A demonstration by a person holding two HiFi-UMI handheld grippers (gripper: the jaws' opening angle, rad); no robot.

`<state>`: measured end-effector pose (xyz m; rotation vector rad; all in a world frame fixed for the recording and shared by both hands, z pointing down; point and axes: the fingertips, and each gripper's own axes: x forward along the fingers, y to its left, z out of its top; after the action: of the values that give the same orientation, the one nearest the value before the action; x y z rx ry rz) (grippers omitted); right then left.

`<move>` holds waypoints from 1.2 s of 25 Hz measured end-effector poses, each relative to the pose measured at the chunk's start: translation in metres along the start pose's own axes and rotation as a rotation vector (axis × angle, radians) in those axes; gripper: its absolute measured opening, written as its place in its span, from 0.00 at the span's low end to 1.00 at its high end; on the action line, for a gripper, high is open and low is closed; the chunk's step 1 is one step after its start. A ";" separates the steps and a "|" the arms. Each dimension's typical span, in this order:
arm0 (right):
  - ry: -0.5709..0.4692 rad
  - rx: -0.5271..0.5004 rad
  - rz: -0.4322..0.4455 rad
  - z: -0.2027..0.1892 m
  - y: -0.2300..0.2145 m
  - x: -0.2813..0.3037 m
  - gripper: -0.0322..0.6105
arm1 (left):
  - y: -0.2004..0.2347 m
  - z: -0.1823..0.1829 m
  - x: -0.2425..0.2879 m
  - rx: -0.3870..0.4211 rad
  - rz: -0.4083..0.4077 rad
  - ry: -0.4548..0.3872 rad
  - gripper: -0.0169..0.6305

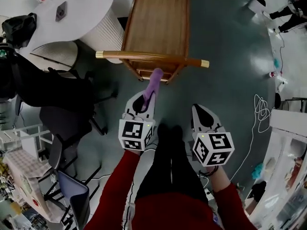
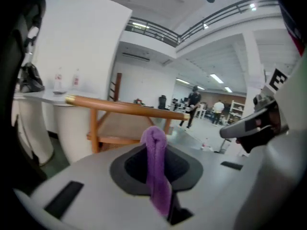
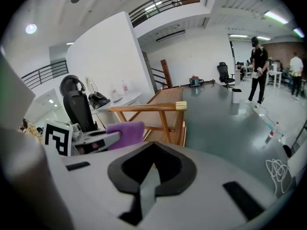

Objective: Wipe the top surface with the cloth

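A wooden cart stands just ahead, its long top surface point(image 1: 158, 18) running away from me behind a round handle rail point(image 1: 153, 57) with brass ends. My left gripper point(image 1: 146, 99) is shut on a purple cloth point(image 1: 153, 83), which sticks up out of the jaws and ends just short of the rail. In the left gripper view the cloth point(image 2: 154, 145) rises in front of the rail point(image 2: 124, 107). My right gripper point(image 1: 202, 111) hangs beside it, apart from the cart and shut on nothing. The right gripper view shows the cloth point(image 3: 125, 133) at the left and the cart point(image 3: 165, 99) ahead.
A white round table point(image 1: 57, 8) with a black bag point(image 1: 19, 25) stands left of the cart, and black office chairs point(image 1: 53, 95) sit below it. A white cable point(image 1: 261, 111) loops over the grey floor at the right. People point(image 3: 259, 66) stand far off.
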<state>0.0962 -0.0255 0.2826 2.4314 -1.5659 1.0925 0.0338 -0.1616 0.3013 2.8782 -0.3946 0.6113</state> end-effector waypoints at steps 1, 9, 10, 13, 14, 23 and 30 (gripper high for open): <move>0.000 0.013 -0.012 -0.004 -0.004 -0.007 0.05 | -0.027 -0.002 0.009 0.015 -0.059 0.014 0.10; -0.017 0.058 -0.081 -0.020 -0.038 -0.044 0.05 | -0.108 0.004 0.059 0.046 -0.175 0.040 0.10; -0.016 0.065 -0.082 -0.021 -0.041 -0.046 0.05 | -0.109 0.003 0.062 0.051 -0.173 0.045 0.10; 0.003 0.067 -0.079 -0.027 -0.049 -0.042 0.05 | -0.104 -0.003 0.072 0.063 -0.141 0.055 0.10; 0.016 0.061 -0.074 -0.030 -0.052 -0.037 0.05 | -0.099 -0.005 0.076 0.063 -0.121 0.054 0.10; 0.104 0.004 0.013 -0.041 -0.053 0.074 0.05 | 0.049 -0.014 0.081 -0.008 0.154 -0.036 0.10; 0.154 -0.048 0.081 -0.047 -0.016 0.143 0.05 | 0.169 -0.008 0.020 -0.068 0.401 -0.101 0.10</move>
<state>0.1182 -0.1104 0.4057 2.2132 -1.6343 1.2073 -0.0012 -0.3243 0.3360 2.7865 -1.0027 0.4973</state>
